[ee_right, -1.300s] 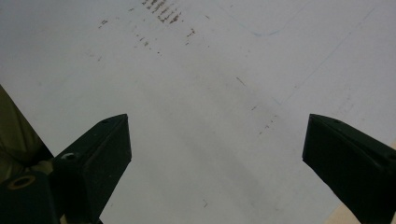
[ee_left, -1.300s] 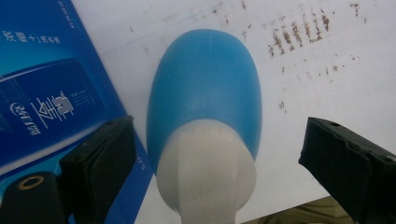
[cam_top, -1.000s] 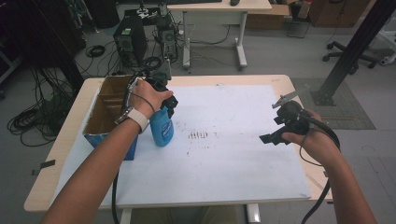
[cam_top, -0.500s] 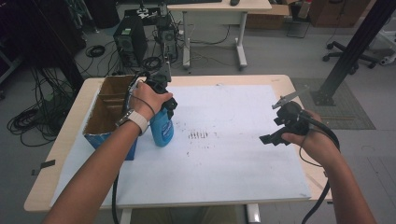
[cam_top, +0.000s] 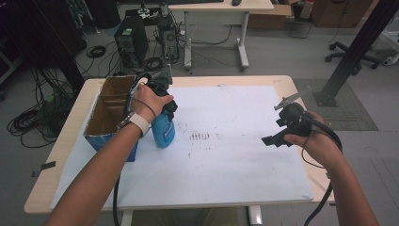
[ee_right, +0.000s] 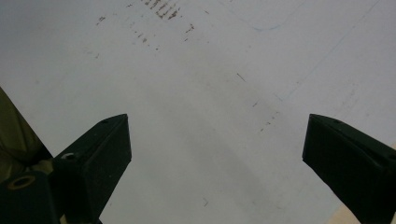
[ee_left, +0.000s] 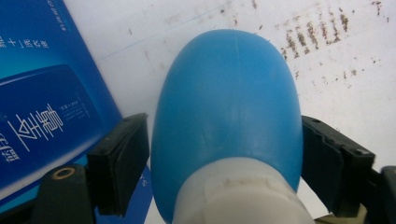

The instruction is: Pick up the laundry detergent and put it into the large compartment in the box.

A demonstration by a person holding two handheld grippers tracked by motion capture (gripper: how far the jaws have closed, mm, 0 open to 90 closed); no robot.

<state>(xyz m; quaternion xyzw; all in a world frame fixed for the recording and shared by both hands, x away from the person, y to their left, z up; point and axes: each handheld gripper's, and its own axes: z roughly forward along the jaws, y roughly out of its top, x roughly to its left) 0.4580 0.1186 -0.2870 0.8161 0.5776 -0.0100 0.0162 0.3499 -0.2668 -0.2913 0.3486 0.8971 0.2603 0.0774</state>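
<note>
A blue spray bottle point(cam_top: 163, 133) with a white collar stands on the white sheet point(cam_top: 226, 160), right beside a cardboard box point(cam_top: 104, 123). My left gripper point(cam_top: 164, 109) grips it from above near the neck. In the left gripper view the bottle's blue body point(ee_left: 229, 98) bulges between the two jaws, which press on its sides, left gripper point(ee_left: 226, 135) shut on it. My right gripper point(cam_top: 275, 132) hovers over the sheet's right part, far from the bottle. Its jaws stand wide apart with nothing between them, right gripper point(ee_right: 217, 140).
The open-topped box has blue printed sides point(ee_left: 42, 93) and sits at the table's left. A patch of dark smudges point(cam_top: 200, 136) marks the sheet's middle. The wooden table edge point(cam_top: 301, 94) runs just right of the right hand. Desks, cables and computers stand beyond the table.
</note>
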